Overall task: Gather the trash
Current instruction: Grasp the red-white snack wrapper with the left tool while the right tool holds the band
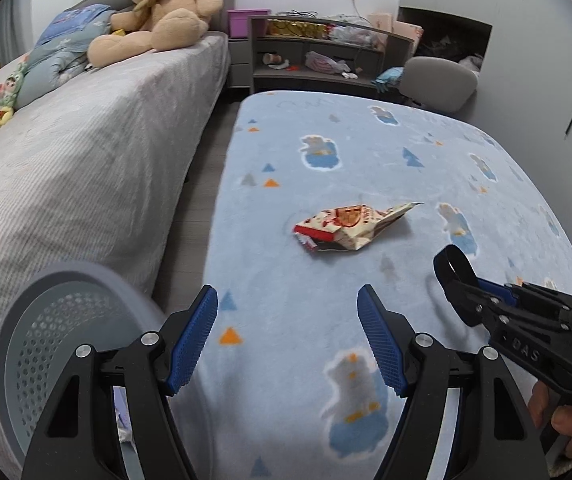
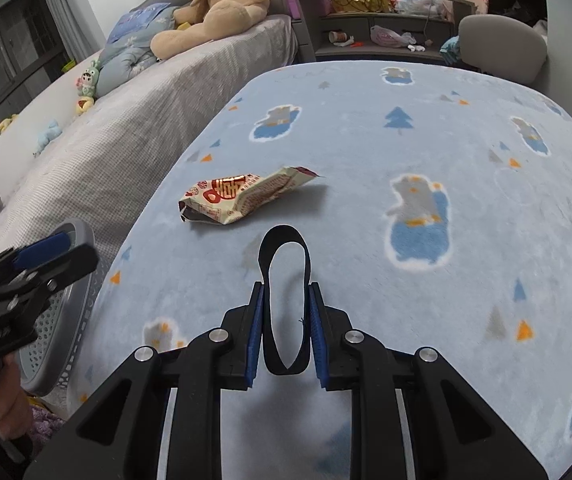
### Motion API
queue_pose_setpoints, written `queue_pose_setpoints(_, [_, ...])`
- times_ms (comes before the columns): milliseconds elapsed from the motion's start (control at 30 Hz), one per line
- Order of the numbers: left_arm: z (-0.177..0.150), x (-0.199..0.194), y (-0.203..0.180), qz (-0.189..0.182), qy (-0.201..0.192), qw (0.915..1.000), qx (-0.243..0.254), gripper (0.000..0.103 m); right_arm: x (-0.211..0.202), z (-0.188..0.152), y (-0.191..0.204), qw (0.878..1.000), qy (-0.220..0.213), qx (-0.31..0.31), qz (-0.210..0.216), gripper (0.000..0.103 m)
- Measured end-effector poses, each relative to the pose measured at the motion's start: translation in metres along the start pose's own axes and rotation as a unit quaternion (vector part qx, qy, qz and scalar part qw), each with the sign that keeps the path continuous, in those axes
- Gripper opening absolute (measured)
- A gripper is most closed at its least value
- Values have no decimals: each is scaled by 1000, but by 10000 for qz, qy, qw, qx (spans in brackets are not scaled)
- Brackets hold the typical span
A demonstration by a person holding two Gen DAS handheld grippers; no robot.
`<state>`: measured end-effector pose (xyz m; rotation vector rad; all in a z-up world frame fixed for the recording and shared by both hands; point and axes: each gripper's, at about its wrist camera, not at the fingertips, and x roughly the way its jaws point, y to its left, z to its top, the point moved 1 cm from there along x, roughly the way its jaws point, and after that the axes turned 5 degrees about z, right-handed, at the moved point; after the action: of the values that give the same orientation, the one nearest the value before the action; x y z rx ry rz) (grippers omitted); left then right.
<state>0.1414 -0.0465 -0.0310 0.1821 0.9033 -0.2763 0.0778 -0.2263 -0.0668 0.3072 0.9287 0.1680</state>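
Holding a black loop point(image 2: 284, 304) in my right tool point(image 2: 284, 328); left tool point(image 1: 288, 340) gapes empty; next I drop it into the bin point(image 1: 25, 340), then fetch the wrapper point(image 2: 241, 196)

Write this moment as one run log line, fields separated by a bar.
right gripper: shut on black strap loop | left gripper: open, holding nothing | snack wrapper: lying on blue blanket | grey perforated basket: beside bed

We are in a home bedroom: a grey bed point(image 1: 85, 152) carrying 1 big teddy bear point(image 1: 161, 8), a cartoon-print fleece blanket point(image 1: 366, 152), and cluttered shelves point(image 1: 326, 52).
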Motion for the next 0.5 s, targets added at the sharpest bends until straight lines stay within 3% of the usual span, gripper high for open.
queue_pose_setpoints(267, [34,28,-31,-71,-2,9979,646,69,-15,-7,-23,9997,-77,222,116,22])
queue_pose_setpoints(500, [65,60,-32,95,32,9987,503,69,-22,-9,-37,9989,-160,353,269,22])
